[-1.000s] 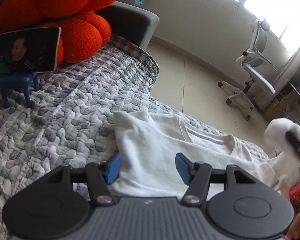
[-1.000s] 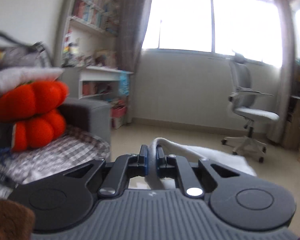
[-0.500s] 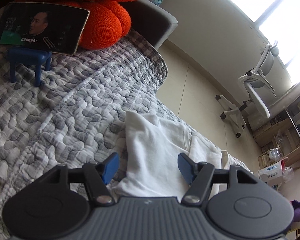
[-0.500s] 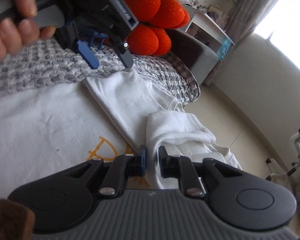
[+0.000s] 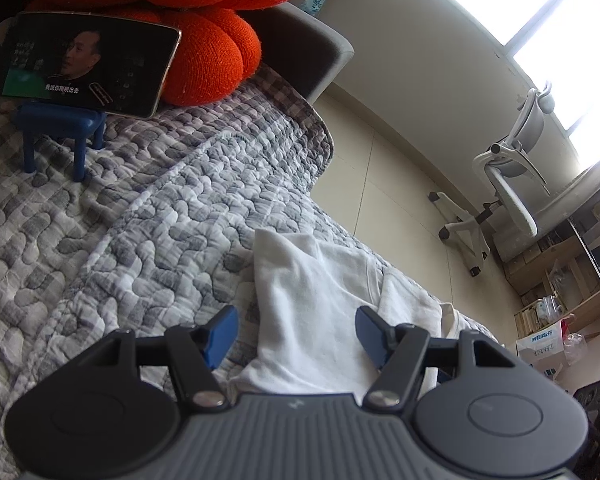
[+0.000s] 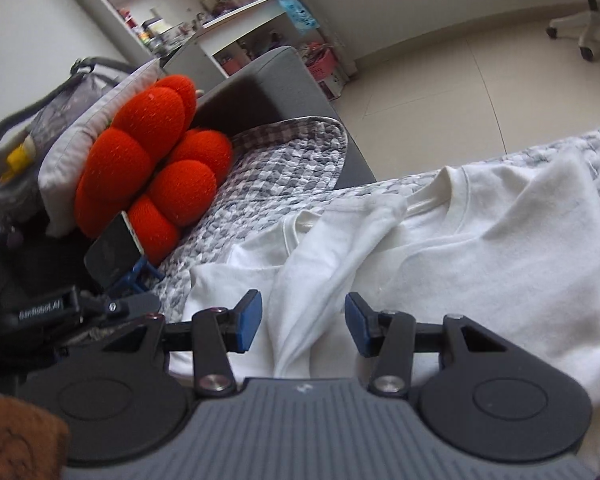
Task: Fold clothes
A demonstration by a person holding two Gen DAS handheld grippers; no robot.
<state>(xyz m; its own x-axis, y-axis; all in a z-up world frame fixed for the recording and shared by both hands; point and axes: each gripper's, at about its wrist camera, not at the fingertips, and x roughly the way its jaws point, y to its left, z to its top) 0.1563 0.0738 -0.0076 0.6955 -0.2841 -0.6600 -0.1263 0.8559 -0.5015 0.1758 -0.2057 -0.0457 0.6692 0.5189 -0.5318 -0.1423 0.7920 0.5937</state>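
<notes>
The right claw (image 6: pixel 299 322), clamped on the sleeve (image 6: pixel 340 248) a moment before, had let go, spread empty over the white sweatshirt (image 6: pixel 500 248); sleeve folded in. The left claw (image 5: pixel 296 334) hung open too.

Grey-and-white quilted bedspread (image 5: pixel 148 216) across the bed, rumpled into soft ridges. Orange knitted flower-shaped cushion (image 5: pixel 204 20) at the head end, leaning against a grey upholstered armrest (image 5: pixel 312 52). Phone (image 5: pixel 86 64) propped in landscape on a small blue stand (image 5: pixel 60 128), screen lit, just in front of the cushion. White office chair (image 5: pixel 504 184) on the pale tiled floor (image 5: pixel 384 184) beneath a bright window (image 5: pixel 560 12). White bookshelf (image 6: pixel 204 12) crowded with books against the far wall.
</notes>
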